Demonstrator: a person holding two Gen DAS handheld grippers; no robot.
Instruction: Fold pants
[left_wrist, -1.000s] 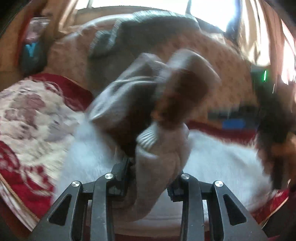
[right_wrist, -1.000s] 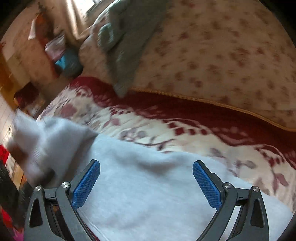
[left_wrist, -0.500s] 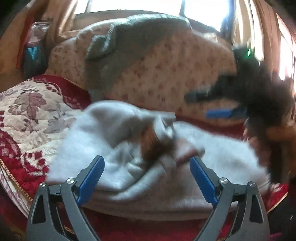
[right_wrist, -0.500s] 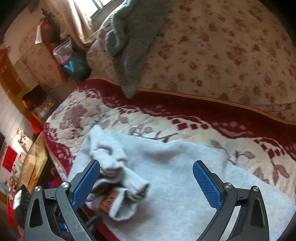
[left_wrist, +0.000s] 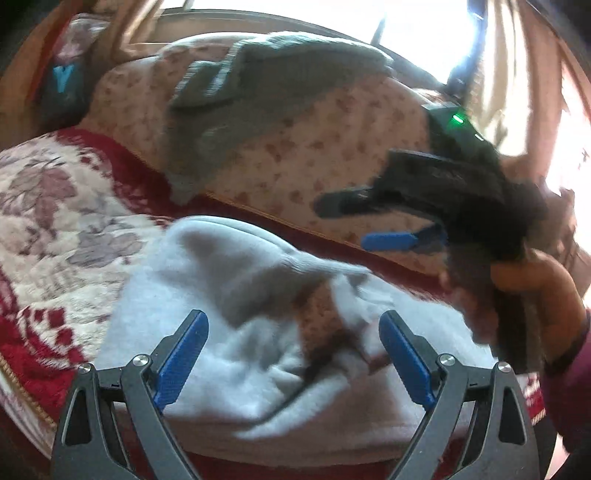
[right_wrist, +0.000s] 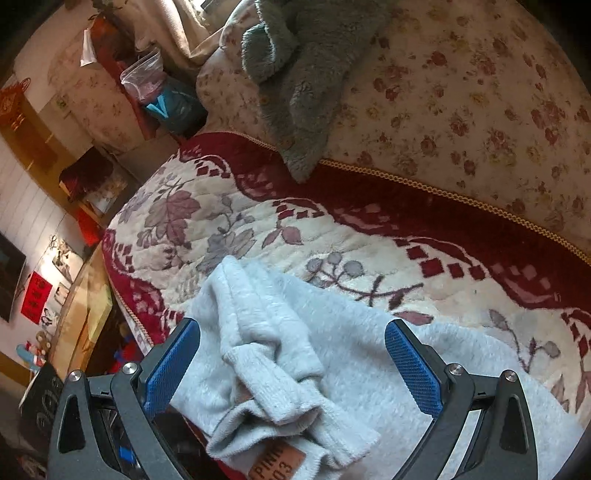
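Pants (right_wrist: 295, 369) (light grey fleece) lie bunched on the red-and-cream floral cover (right_wrist: 229, 229) of a sofa, cuffs piled on top with a brown label (right_wrist: 280, 467) showing at the near edge. Left gripper (left_wrist: 293, 356) is spread wide just over the heap, holding nothing; right gripper (right_wrist: 291, 363) is likewise spread wide with the pants between its pads (right_wrist: 413, 367) but not pinched, and in the left view it sits off to the right (left_wrist: 384, 221), blurred, above the cloth. A grey-green blanket (right_wrist: 306, 74) hangs over the floral backrest (right_wrist: 480, 110) behind.
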